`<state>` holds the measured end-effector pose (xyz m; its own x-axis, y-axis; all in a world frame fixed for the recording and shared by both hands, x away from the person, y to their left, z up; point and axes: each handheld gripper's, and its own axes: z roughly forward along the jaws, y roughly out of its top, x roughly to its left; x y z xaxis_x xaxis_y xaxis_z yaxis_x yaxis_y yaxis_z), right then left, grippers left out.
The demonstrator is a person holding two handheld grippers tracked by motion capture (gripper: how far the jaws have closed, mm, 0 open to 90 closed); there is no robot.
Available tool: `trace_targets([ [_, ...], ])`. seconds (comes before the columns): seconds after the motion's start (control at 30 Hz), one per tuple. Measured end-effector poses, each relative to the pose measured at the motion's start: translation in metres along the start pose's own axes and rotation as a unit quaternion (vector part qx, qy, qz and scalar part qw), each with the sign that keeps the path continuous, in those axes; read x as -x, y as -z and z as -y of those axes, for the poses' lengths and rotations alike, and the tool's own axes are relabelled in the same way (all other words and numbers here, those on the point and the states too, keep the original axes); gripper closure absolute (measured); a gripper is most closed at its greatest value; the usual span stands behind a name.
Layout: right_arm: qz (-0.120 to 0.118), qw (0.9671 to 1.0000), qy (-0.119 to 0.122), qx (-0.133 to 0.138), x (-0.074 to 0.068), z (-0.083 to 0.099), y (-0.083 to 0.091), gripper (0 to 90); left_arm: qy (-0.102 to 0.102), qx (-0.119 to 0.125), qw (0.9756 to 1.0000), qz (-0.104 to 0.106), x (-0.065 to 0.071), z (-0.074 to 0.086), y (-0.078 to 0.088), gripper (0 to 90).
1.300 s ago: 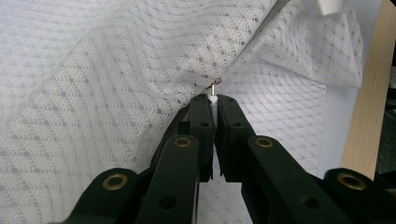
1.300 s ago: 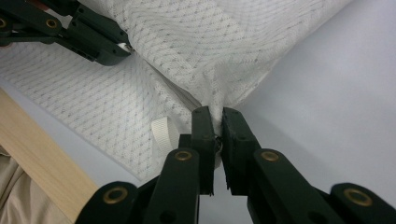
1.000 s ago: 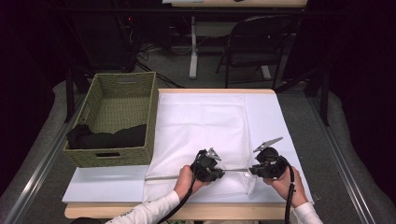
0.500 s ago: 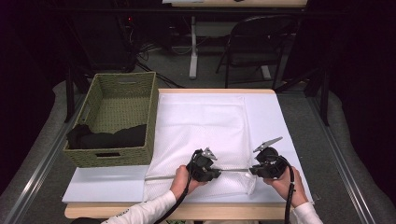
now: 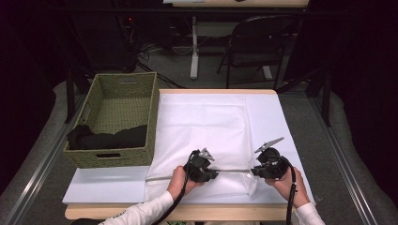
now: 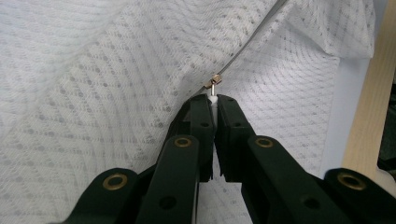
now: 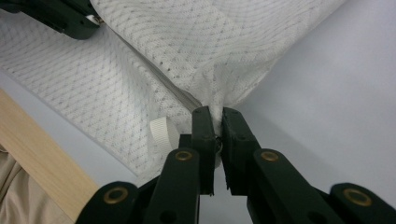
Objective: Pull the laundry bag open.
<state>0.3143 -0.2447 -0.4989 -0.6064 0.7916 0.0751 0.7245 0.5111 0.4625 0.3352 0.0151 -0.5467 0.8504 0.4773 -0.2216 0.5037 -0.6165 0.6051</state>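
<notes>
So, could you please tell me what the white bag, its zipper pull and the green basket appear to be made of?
The white bag looks like synthetic mesh, matte: a fine open diamond weave shows in both gripper views. The zipper pull, pinched by the left claw, seems to be metal with a brassy glint, though it is small. The green basket appears woven from cord or paper rope, matte, with visible plaited rows.
</notes>
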Motion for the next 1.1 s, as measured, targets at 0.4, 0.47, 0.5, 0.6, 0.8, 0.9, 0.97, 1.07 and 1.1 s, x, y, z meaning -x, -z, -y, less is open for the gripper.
trace_targets([
  [0.4,-0.001,1.0000,0.005,0.000,-0.001,0.000,0.001,85.1,0.009,-0.003,0.9999,-0.005,-0.004,0.010,0.011,86.3],
  [0.47,-0.001,1.0000,0.000,-0.001,-0.001,0.000,0.001,85.1,0.009,-0.003,1.0000,-0.003,-0.005,0.011,0.011,86.3],
  [0.5,0.000,1.0000,0.004,0.000,-0.001,0.000,0.000,85.1,0.012,-0.003,0.9999,-0.004,-0.007,0.013,0.013,86.3],
  [0.6,0.000,1.0000,0.003,-0.002,-0.001,-0.001,0.000,85.1,0.014,-0.003,0.9999,-0.005,-0.008,0.016,0.014,86.3],
  [0.8,0.002,1.0000,0.009,-0.003,-0.001,-0.001,0.000,85.1,0.016,-0.004,0.9998,-0.009,-0.009,0.018,0.018,86.4],
  [0.9,0.001,1.0000,0.005,-0.006,-0.001,-0.001,0.000,85.1,0.017,-0.007,0.9998,-0.012,-0.012,0.021,0.020,86.4],
  [0.97,0.002,1.0000,0.005,-0.007,-0.001,-0.001,0.000,85.1,0.019,-0.010,0.9997,-0.010,-0.013,0.022,0.021,86.4],
  [1.07,0.001,1.0000,0.009,-0.005,-0.001,-0.001,0.001,85.1,0.017,-0.010,0.9997,-0.013,-0.013,0.025,0.024,86.3],
  [1.1,0.002,0.9999,0.009,-0.006,-0.001,-0.001,0.000,85.1,0.018,-0.011,0.9997,-0.012,-0.013,0.026,0.025,86.4],
])
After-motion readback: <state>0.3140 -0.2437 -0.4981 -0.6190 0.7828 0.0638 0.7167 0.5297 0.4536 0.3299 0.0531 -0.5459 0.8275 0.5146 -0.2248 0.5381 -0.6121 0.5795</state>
